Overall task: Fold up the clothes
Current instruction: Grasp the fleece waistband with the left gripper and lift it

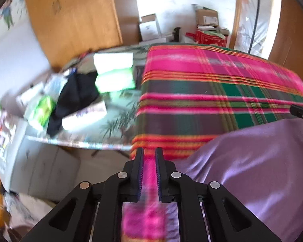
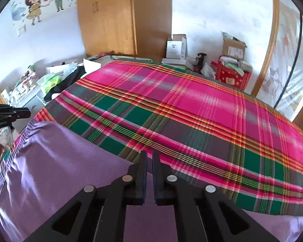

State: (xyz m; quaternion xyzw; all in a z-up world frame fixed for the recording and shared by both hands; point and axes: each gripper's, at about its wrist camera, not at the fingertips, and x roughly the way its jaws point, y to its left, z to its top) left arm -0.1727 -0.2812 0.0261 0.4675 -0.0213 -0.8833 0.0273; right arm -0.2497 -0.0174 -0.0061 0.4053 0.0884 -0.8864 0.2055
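Observation:
A purple cloth (image 2: pixel 56 161) lies draped over the near end of a pink, green and red plaid cloth (image 2: pixel 192 104) that covers the table. In the right wrist view my right gripper (image 2: pixel 149 155) sits at the purple cloth's far edge. Its jaws are nearly closed, pinching purple fabric. In the blurred left wrist view my left gripper (image 1: pixel 149 155) is at the plaid cloth's (image 1: pixel 212 80) near left corner. Its jaws are close together on a strip of pink fabric, with the purple cloth (image 1: pixel 262 171) just to the right. Each gripper also shows at the other view's edge: the left gripper (image 2: pixel 27 112), the right gripper (image 1: pixel 293 107).
Left of the plaid cloth, a side surface (image 1: pixel 111 121) holds a black garment (image 1: pixel 76 96), green packets and papers. A wooden wardrobe (image 2: pixel 107 20) stands behind it. Cardboard boxes (image 2: pixel 175 46) and a red box (image 2: pixel 232 76) sit against the far wall.

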